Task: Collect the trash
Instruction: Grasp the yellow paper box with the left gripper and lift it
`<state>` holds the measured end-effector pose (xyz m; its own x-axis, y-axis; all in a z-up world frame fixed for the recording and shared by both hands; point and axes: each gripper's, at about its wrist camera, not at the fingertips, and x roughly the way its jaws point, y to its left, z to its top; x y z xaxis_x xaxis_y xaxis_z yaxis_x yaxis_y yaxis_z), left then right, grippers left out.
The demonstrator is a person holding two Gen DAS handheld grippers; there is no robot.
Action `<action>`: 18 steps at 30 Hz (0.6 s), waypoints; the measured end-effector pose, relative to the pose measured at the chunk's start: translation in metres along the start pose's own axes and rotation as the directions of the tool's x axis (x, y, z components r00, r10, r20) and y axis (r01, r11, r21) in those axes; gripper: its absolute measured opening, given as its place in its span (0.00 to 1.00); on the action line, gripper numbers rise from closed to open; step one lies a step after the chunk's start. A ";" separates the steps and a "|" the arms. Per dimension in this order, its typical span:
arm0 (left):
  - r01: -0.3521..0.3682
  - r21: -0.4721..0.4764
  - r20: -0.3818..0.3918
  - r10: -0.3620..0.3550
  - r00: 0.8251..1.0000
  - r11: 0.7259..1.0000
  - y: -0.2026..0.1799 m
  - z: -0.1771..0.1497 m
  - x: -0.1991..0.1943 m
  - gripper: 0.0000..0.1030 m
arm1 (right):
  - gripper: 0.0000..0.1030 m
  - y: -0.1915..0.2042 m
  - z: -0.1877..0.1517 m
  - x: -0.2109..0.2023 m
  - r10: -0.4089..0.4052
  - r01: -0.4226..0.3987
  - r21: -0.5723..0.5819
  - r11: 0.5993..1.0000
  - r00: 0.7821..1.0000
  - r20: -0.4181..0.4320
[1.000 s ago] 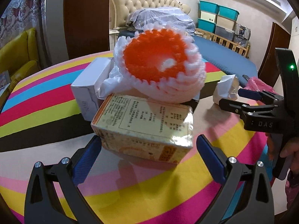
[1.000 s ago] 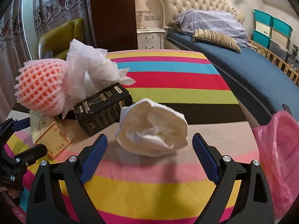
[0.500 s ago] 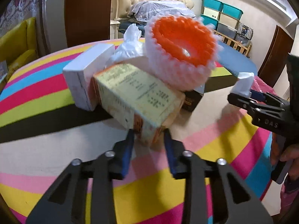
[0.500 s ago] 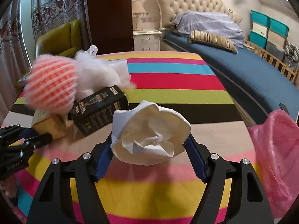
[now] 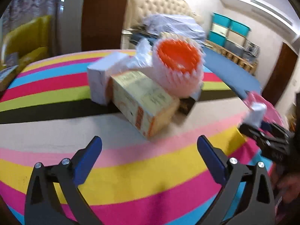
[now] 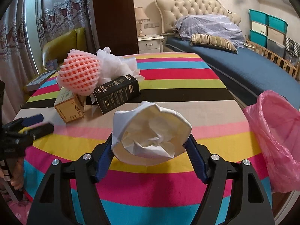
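Note:
My right gripper (image 6: 150,159) is shut on a crumpled white paper wad (image 6: 150,133) and holds it above the striped table. A pink trash bag (image 6: 277,140) hangs open at the table's right edge. My left gripper (image 5: 150,150) is open and empty, just short of a tan carton (image 5: 144,101). An orange foam fruit net (image 5: 178,67) rests on the carton beside a white box (image 5: 101,78) and a white plastic bag (image 6: 116,65). A black box (image 6: 116,93) lies next to them.
The round table (image 6: 168,75) carries a striped cloth. A blue bed (image 6: 243,69) stands behind and to the right. A yellow sofa (image 6: 63,45) is at the back left. A book (image 6: 41,77) lies beyond the table's left edge.
My left gripper let go of the tan carton, opened and drew back. My right gripper lifted the paper wad off the table and moved it toward the pink bag.

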<state>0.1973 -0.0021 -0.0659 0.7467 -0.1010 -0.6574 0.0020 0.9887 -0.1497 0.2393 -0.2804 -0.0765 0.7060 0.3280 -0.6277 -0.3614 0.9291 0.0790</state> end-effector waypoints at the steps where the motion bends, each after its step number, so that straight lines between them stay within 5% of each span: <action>1: -0.013 -0.004 -0.005 0.013 1.000 1.000 -0.004 0.004 0.004 0.95 | 0.68 -0.002 0.001 -0.003 0.002 -0.002 0.006 1.000 1.000 0.008; 13: -0.204 -0.137 -0.110 0.190 0.976 0.969 -0.019 0.045 0.074 0.94 | 0.68 -0.026 -0.002 -0.015 0.018 -0.019 0.040 0.999 1.000 0.025; 15: -0.228 -0.141 -0.127 0.210 0.969 0.963 -0.015 0.047 0.077 0.83 | 0.68 -0.026 -0.003 -0.016 0.025 -0.026 0.040 0.999 0.999 0.022; 16: -0.226 -0.137 -0.117 0.210 0.971 0.965 -0.012 0.047 0.074 0.65 | 0.68 -0.025 -0.004 -0.016 0.027 -0.028 0.039 0.999 0.999 0.022; 18: -0.196 -0.136 -0.100 0.183 0.978 0.971 -0.007 0.043 0.064 0.62 | 0.68 -0.024 -0.007 -0.017 0.036 -0.037 0.039 0.999 0.999 0.021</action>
<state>0.2740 -0.0104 -0.0755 0.6639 0.0714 -0.7444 -0.2347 0.9650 -0.1167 0.2320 -0.3096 -0.0733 0.7054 0.3647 -0.6077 -0.3633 0.9223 0.1318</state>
